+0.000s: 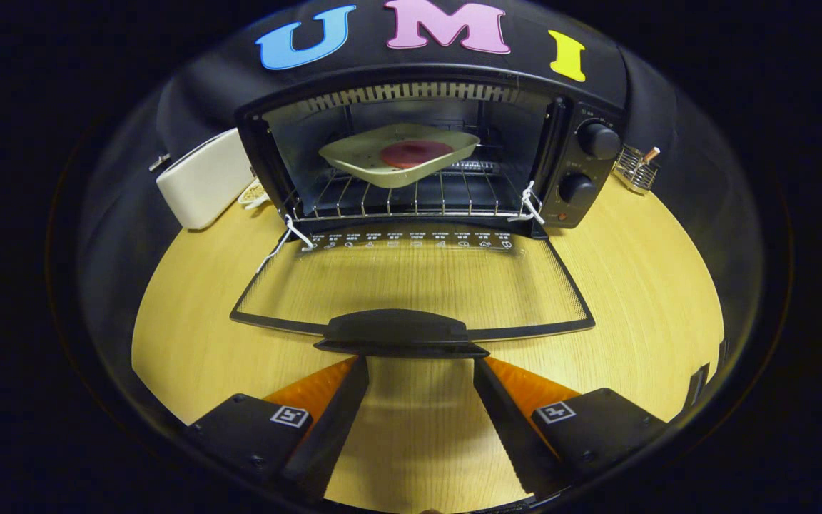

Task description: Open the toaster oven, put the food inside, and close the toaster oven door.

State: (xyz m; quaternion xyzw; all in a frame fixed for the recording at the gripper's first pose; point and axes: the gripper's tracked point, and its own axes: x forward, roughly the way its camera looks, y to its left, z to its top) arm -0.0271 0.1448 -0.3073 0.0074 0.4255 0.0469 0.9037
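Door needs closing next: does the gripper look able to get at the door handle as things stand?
Probably yes. The gripper is open, its fingertips right at the door handle of the lowered glass door, with nothing between them.

the gripper [419, 371] has black screwed mounts bearing square white-and-black markers, its jaws long and tapered.

The toaster oven [439, 143] is black, with black knobs at three o'clock of its cavity. Inside, a pale cream tray [400, 153] carries a dark red round of food [414, 152] (flat, evenly coloured). The silver wire rack [397, 196] shows parallel bars. The surface [632, 285] is light yellow wood grain. At nine o'clock of the oven sits a cream-white appliance [204, 178].
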